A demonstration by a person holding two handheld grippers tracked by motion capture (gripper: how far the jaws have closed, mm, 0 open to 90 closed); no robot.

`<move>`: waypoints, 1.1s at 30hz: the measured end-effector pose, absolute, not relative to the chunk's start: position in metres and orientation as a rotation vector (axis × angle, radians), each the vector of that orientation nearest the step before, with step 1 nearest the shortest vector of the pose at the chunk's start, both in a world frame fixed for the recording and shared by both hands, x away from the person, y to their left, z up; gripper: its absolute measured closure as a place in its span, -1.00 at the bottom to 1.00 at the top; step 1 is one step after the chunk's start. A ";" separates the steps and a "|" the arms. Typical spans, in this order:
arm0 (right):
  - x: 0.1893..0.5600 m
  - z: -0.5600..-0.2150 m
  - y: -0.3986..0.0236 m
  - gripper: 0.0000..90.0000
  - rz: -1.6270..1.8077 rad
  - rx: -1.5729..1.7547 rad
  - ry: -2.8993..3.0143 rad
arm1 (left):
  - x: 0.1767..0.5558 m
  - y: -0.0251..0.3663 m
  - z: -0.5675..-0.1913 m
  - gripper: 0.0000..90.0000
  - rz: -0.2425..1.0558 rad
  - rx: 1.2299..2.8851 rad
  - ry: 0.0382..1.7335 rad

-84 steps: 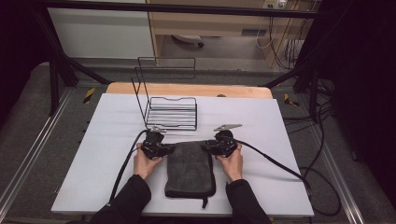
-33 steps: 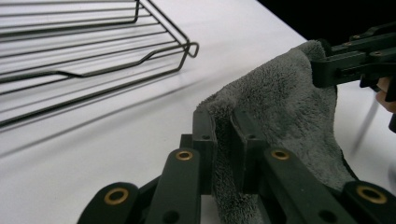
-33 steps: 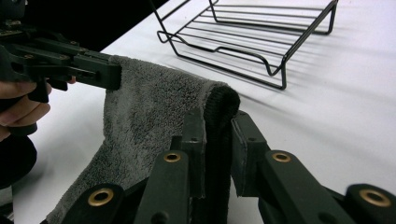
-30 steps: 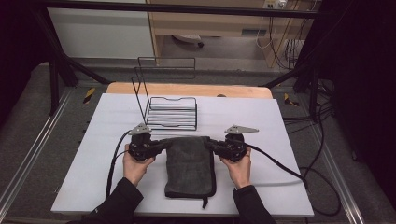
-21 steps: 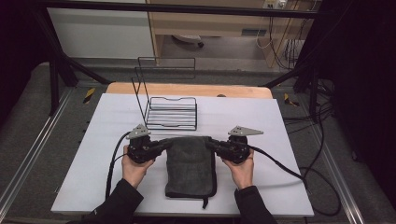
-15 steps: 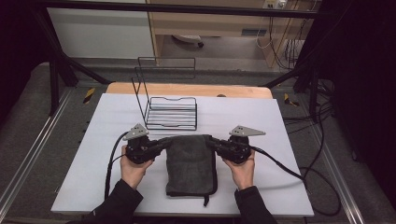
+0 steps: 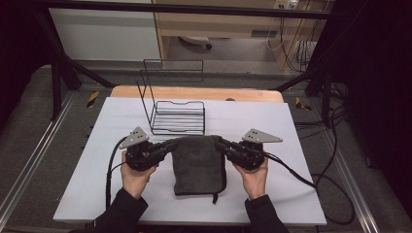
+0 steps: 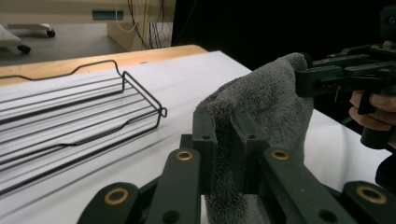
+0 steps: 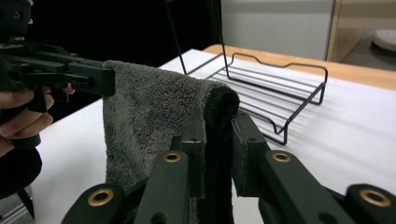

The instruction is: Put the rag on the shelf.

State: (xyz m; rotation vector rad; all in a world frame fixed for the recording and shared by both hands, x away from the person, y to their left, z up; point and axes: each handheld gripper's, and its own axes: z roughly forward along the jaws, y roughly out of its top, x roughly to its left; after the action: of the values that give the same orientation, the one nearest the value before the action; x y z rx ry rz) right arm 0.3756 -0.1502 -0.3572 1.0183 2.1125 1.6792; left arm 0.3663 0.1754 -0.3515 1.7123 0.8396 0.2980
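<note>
A dark grey towel hangs folded between my two grippers, its far edge lifted off the white table and its near end lying on it. My left gripper is shut on the towel's far left corner. My right gripper is shut on the far right corner. In the left gripper view the right gripper pinches the towel's other corner. In the right gripper view the left gripper holds the opposite corner. Both grippers point inward at each other.
A black wire rack stands just beyond the towel on the white table top. Cables trail from each gripper toward the table's near edge. A wooden strip runs along the far side of the table.
Both grippers have risen and spread apart with the towel's far corners, lifting and stretching its far edge off the table. The towel's near end stays on the table.
</note>
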 end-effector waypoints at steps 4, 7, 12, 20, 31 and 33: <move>0.372 -0.353 -0.150 0.74 1.693 0.996 2.096 | 0.361 0.176 -0.345 0.81 0.327 1.702 0.818; 0.369 -0.347 -0.150 0.74 1.708 0.977 2.066 | 0.359 0.176 -0.341 0.81 0.337 1.689 0.811; 0.366 -0.341 -0.149 0.74 1.725 0.946 2.042 | 0.357 0.178 -0.336 0.81 0.351 1.665 0.800; 0.362 -0.330 -0.146 0.74 1.756 0.903 1.988 | 0.355 0.180 -0.325 0.81 0.377 1.622 0.783; 0.362 -0.313 -0.137 0.74 1.809 0.869 1.900 | 0.356 0.187 -0.309 0.81 0.410 1.551 0.774; 0.363 -0.309 -0.135 0.74 1.821 0.863 1.886 | 0.356 0.189 -0.306 0.81 0.419 1.535 0.772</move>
State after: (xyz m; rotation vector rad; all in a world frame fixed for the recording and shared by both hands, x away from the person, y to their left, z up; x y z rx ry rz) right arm 0.3626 -0.1349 -0.3088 0.8627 1.8855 1.8209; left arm 0.3563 0.1886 -0.3056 1.5346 0.7716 0.4187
